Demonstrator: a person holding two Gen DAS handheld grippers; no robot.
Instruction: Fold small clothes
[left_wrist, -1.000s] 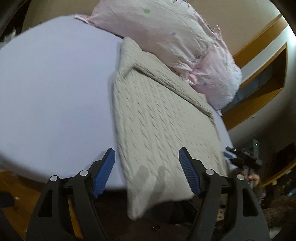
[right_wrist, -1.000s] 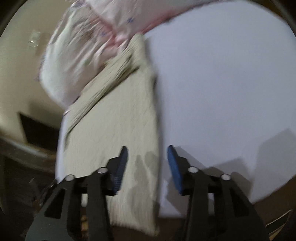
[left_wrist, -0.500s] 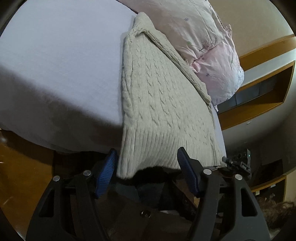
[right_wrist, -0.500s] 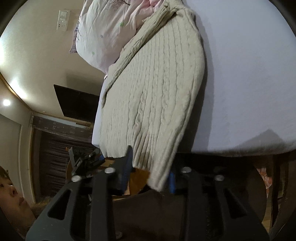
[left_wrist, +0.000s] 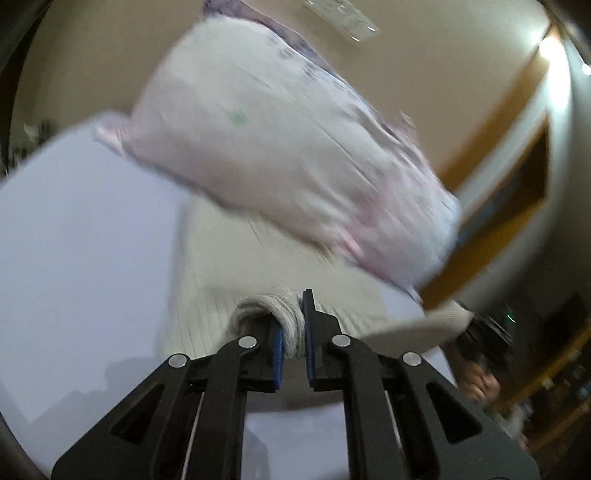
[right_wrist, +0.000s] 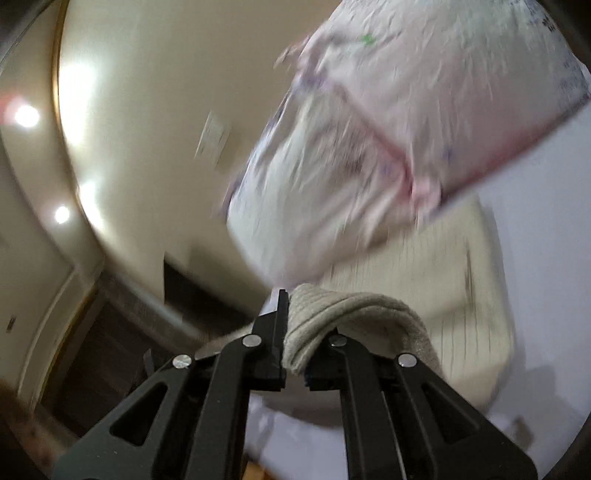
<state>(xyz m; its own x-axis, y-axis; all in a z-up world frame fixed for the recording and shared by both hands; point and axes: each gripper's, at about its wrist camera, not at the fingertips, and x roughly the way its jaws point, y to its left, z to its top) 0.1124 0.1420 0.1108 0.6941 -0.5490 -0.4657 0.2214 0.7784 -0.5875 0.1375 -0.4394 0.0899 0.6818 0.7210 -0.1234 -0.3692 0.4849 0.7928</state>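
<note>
Left gripper (left_wrist: 293, 341): jaws clamped on bunched ribbed hem of cream knit sweater (left_wrist: 221, 266). Right gripper (right_wrist: 295, 354): jaws pinching the same hem, fold draped over its right finger. Sweater body lies ahead of both on white sheet (left_wrist: 74, 229). Pink pillow (left_wrist: 288, 155) beyond, overlapping sweater's far end. Frames motion-blurred.

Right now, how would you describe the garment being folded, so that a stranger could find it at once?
Look at the pale lavender bed sheet. At its edge, just below the pink flowered pillow, lies the cream sweater, its ribbed hem pinched by the left gripper and the right gripper. Unlike the smooth pillow and sheet, it is thick, ribbed knit.
</note>
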